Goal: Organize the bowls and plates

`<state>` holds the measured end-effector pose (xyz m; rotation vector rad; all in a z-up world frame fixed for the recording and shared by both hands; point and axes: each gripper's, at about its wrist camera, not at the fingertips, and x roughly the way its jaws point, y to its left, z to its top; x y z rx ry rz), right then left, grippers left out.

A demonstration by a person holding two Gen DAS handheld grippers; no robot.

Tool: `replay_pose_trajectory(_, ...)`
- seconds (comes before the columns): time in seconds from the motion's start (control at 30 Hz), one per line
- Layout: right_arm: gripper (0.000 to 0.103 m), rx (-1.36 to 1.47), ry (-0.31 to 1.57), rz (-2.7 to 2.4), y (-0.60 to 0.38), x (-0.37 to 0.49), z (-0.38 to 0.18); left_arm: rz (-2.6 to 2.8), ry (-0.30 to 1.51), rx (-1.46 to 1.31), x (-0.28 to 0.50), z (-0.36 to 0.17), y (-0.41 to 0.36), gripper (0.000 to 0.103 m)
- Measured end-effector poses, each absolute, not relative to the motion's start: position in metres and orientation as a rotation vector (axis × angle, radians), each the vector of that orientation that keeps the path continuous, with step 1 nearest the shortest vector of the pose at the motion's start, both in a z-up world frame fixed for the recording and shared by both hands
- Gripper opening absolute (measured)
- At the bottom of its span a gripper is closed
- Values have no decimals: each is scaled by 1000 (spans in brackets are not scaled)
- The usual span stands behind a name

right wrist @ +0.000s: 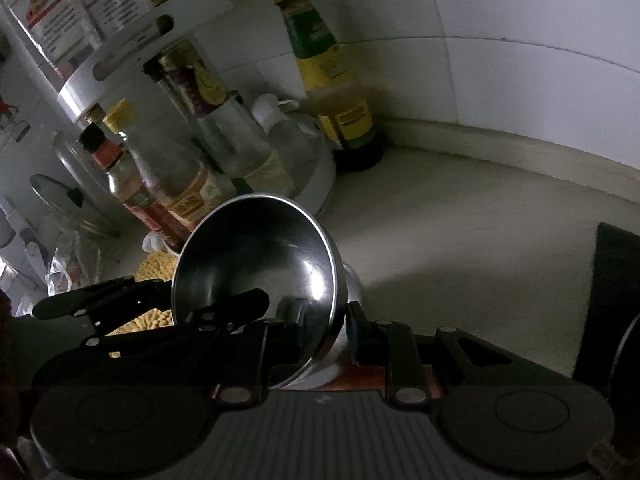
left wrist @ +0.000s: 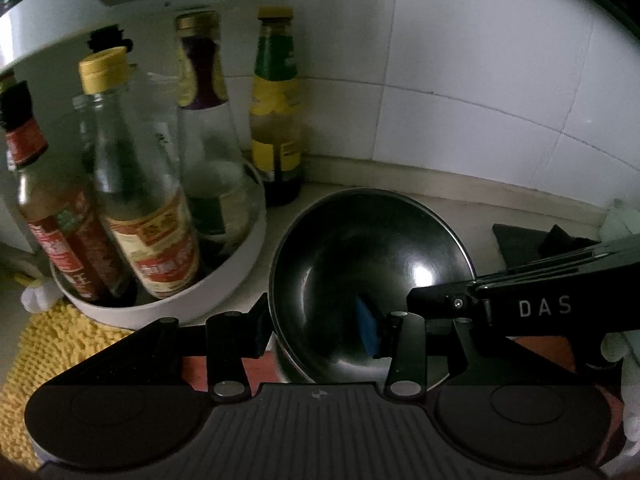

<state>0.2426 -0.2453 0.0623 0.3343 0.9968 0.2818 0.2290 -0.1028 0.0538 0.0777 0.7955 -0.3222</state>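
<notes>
A steel bowl (left wrist: 360, 248) hangs tilted over the counter, its shiny inside facing both cameras. My left gripper (left wrist: 316, 328) is shut on its near wall, with the blue-padded finger (left wrist: 368, 328) inside and the other finger outside the rim. In the right wrist view the same bowl (right wrist: 260, 248) sits in my right gripper (right wrist: 324, 320), which is shut on the rim with one finger inside and one outside. The right gripper (left wrist: 440, 298) reaches in from the right. The left gripper (right wrist: 240, 300) comes in from the left. A second steel curve shows beneath the bowl; I cannot tell what it is.
A white two-tier round rack (left wrist: 180, 300) full of sauce bottles stands just left of the bowl. A green-and-yellow labelled bottle (left wrist: 276, 120) stands against the tiled wall. A yellow mat (left wrist: 60, 352) lies at the front left, a dark flat object (left wrist: 520, 244) to the right. Pale counter (right wrist: 460, 240) stretches right.
</notes>
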Motion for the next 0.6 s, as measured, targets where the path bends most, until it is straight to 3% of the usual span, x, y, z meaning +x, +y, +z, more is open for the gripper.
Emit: replay_pose_trajectory(0.6,21,323,1076,205,-219,262,42,-385,898,88,262,15,-93,52)
